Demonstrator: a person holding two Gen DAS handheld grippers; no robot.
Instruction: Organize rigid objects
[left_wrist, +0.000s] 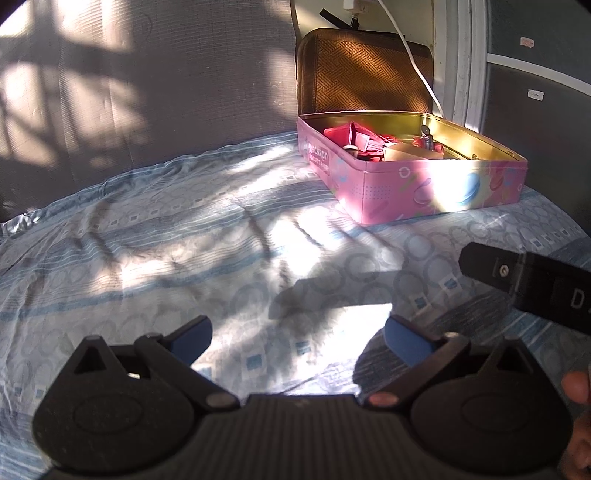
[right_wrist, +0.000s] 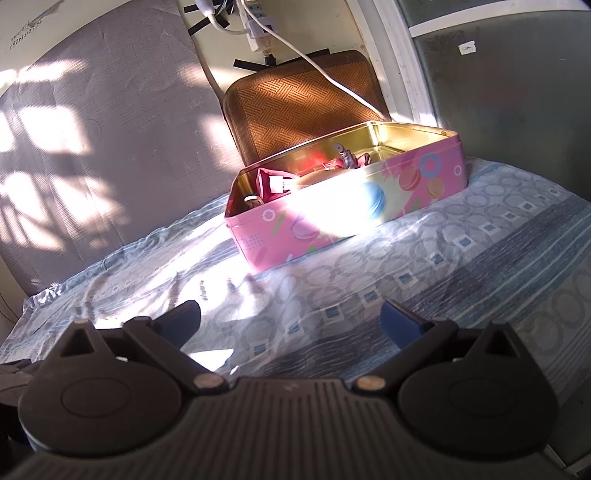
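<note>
A pink tin (left_wrist: 439, 186) (right_wrist: 332, 225) with macaron prints sits lidless on a patterned bedsheet. Inside it lie red boxes (left_wrist: 351, 138) (right_wrist: 269, 184), a tan box (left_wrist: 406, 151) and a small metal piece (left_wrist: 426, 134) (right_wrist: 343, 153). My left gripper (left_wrist: 299, 341) hovers open over the sheet, well short of the tin, with nothing between its blue-padded fingers. My right gripper (right_wrist: 290, 325) is also open and empty, facing the tin's long side from a short distance. Part of the right gripper's black body (left_wrist: 528, 280) shows at the right edge of the left wrist view.
A brown woven case (left_wrist: 364, 74) (right_wrist: 306, 103) leans upright behind the tin against the wall. A white cable (left_wrist: 417, 59) (right_wrist: 317, 68) hangs from a power strip across it. A grey cushion (left_wrist: 147, 92) backs the bed. Sunlit bare sheet (left_wrist: 184, 240) stretches left of the tin.
</note>
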